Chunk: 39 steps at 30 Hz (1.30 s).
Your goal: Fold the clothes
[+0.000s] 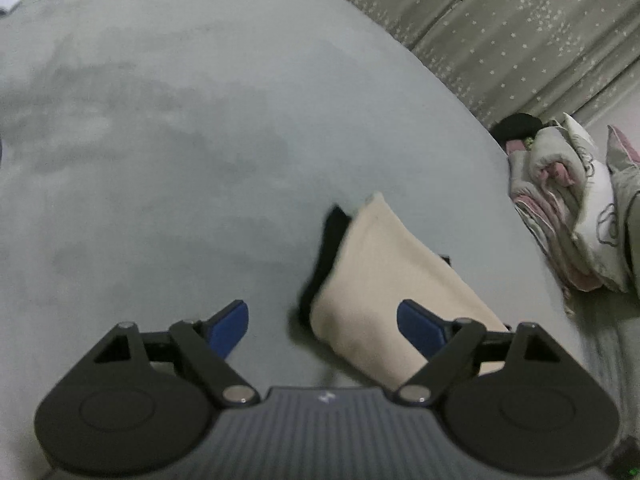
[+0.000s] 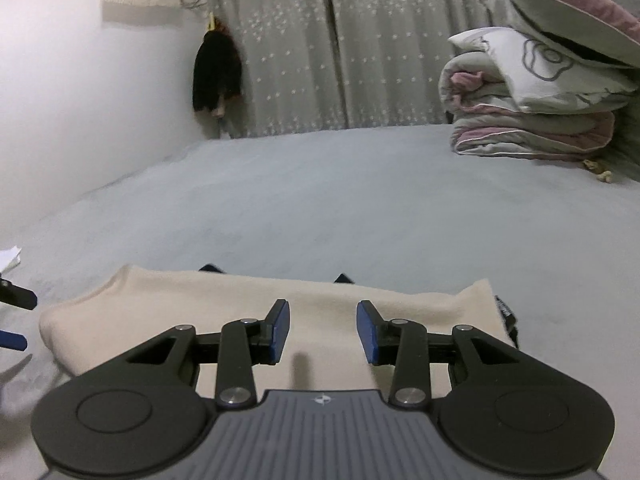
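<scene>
A folded cream garment (image 1: 384, 280) lies on the grey bed sheet (image 1: 160, 160), with a black garment (image 1: 328, 256) sticking out from under its left edge. My left gripper (image 1: 323, 322) hovers over the near end of the cream piece, jaws wide open; its right blue pad (image 1: 420, 328) is above the cloth and nothing is pinched. In the right wrist view the same cream garment (image 2: 180, 304) stretches across the foreground. My right gripper (image 2: 323, 330) stands over its middle, partly open, with an empty gap between the pads. Black corners (image 2: 342, 279) peek out behind the cream edge.
A stack of folded quilts and pillows (image 2: 532, 112) sits at the bed's far right corner. A star-patterned curtain (image 2: 340, 40) runs behind the bed, with a black item (image 2: 218, 72) hanging beside the white wall. Something white (image 2: 10, 258) lies at the left edge.
</scene>
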Each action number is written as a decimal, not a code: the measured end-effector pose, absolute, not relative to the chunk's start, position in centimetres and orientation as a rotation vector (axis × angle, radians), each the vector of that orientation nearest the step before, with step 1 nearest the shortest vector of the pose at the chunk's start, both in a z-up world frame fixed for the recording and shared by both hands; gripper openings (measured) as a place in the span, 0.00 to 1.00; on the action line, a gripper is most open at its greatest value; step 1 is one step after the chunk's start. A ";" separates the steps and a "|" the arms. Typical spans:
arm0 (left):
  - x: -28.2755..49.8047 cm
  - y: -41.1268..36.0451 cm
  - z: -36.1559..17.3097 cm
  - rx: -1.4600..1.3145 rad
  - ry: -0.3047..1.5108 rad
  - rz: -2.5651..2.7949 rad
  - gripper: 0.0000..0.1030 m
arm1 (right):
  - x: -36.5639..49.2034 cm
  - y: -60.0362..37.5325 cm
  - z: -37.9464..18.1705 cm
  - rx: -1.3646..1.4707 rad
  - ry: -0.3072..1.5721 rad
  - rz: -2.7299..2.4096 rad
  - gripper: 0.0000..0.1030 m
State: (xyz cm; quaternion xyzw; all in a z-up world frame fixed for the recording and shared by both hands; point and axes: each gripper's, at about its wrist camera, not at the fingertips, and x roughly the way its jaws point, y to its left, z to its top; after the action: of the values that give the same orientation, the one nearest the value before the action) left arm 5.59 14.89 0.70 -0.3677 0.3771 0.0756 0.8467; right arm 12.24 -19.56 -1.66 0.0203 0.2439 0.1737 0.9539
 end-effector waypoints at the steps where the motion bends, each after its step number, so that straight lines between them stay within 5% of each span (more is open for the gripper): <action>1: 5.4 14.6 0.4 -0.786 0.798 0.145 0.83 | 12.3 -19.4 -1.7 0.039 0.500 0.356 0.36; 22: 5.3 10.1 -4.6 -0.917 0.540 0.293 0.77 | 13.7 -20.5 -2.7 0.227 0.613 0.552 0.35; 34: 4.8 7.8 -4.4 -0.823 0.458 0.446 0.37 | 14.0 -19.9 -3.2 0.308 0.655 0.671 0.18; 39: 4.4 8.1 -4.2 -0.850 0.430 0.419 0.29 | 14.1 -19.3 -3.4 0.344 0.671 0.715 0.14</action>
State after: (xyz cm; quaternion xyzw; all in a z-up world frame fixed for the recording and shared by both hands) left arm 4.39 8.08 -4.18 -0.4061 0.2054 0.2001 0.8677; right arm 14.12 -19.28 -3.38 0.1644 0.3206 0.3416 0.8680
